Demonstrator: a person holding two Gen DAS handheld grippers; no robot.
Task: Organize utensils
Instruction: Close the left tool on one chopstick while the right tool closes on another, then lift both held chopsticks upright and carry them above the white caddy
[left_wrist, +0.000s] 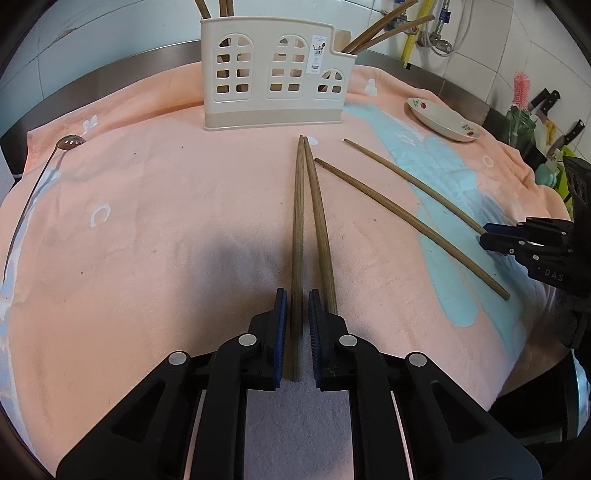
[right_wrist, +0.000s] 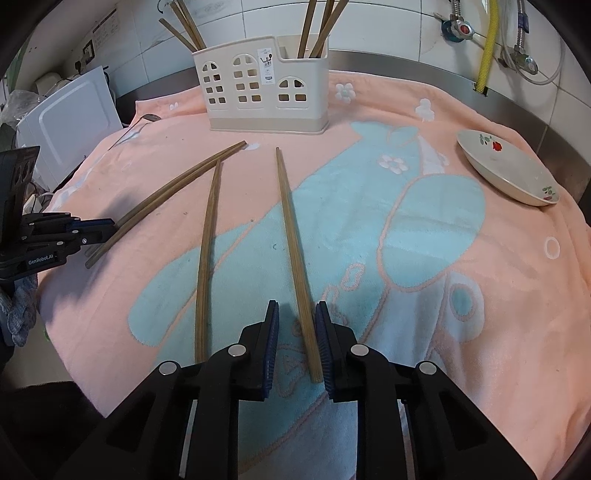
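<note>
Your left gripper (left_wrist: 297, 295) has its jaws drawn close around one chopstick (left_wrist: 297, 236) of a pair lying side by side on the pink towel (left_wrist: 147, 221); the pads look to be touching it, while the second chopstick (left_wrist: 320, 221) of the pair runs just outside the right finger. Your right gripper (right_wrist: 297, 308) also has a chopstick (right_wrist: 291, 236) between its jaws, which are narrow; the stick leans against the right pad, and a small gap shows at the left pad, so I cannot tell if it is really clamped. One more chopstick (right_wrist: 207, 251) lies free on the towel between the two grippers, near the right gripper's stick but apart from it. The cream utensil holder (left_wrist: 273, 77) stands upright at the far side of the towel, with more chopsticks already standing in its compartments. A shallow dish with red flowers (right_wrist: 506, 166) rests on the towel to the right, and a metal spoon (left_wrist: 70, 142) lies at the far left edge.
</note>
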